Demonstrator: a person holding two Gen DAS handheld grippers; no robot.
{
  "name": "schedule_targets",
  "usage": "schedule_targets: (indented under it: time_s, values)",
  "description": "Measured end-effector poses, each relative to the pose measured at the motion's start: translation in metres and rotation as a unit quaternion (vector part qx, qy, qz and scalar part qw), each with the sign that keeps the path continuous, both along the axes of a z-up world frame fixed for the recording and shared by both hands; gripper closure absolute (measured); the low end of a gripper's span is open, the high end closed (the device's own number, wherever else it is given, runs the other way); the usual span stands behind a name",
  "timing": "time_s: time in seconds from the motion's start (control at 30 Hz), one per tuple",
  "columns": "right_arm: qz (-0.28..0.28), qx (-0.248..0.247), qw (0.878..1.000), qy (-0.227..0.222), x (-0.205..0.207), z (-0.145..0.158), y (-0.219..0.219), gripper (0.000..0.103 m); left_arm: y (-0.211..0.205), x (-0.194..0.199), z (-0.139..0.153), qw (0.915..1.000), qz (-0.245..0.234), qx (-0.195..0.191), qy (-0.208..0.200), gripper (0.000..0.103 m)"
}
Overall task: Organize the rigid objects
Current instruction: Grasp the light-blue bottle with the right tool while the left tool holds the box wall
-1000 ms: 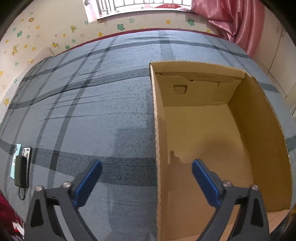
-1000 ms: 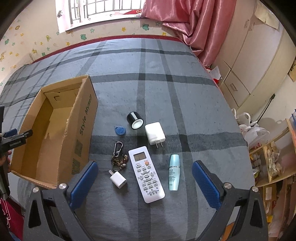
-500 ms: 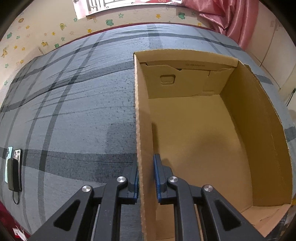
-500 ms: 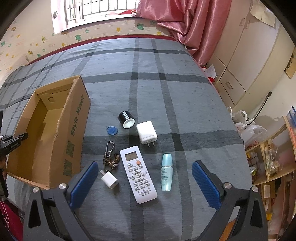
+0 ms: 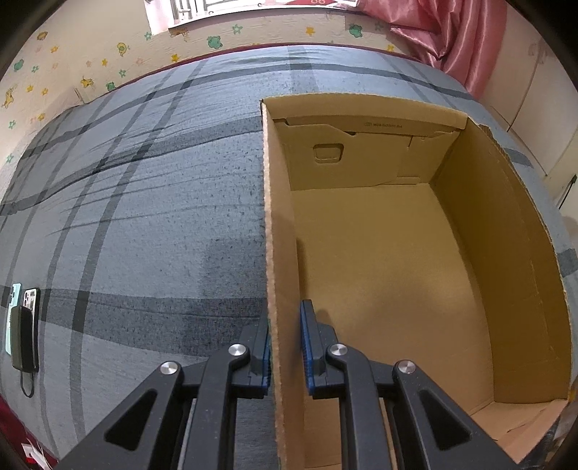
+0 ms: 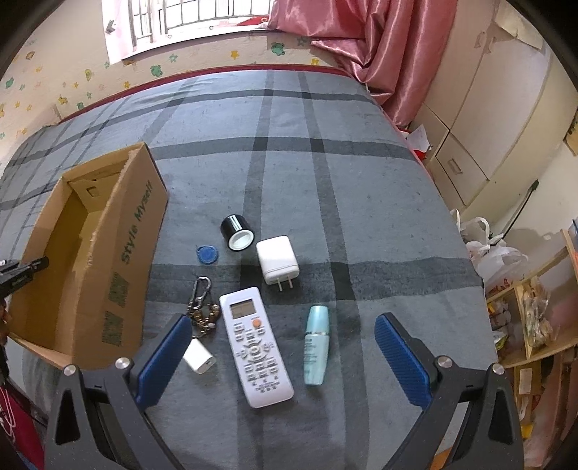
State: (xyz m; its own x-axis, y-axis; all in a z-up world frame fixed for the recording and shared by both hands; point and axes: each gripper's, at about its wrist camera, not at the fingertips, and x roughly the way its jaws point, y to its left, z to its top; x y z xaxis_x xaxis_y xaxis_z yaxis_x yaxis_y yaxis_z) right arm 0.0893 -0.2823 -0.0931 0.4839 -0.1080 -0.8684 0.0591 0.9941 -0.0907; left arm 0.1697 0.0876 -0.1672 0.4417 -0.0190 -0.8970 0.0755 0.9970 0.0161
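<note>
We see left gripper clamped on cardboard box side wall | right gripper spread wide above remote control, teal bottle | box at left edge of plaid bed | pink curtain beyond.

Daylight came from window — soft shadows, sharp centre, heavy fisheye bending, black vignette corners.

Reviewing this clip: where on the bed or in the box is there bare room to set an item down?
The cardboard box floor is bare. Bedspread beyond the black cap and right of the teal bottle is free. It is crowded around the remote, between keychain, small plug and white charger.
</note>
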Motion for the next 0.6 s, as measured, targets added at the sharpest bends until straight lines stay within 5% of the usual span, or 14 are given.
schedule_targets:
  time_s: [0.6]
  values:
    - [-0.015, 0.000, 0.999, 0.045, 0.019, -0.092, -0.058, 0.003, -0.004, -0.001, -0.001, 0.9999, -0.006, 0.011, 0.000, 0.089]
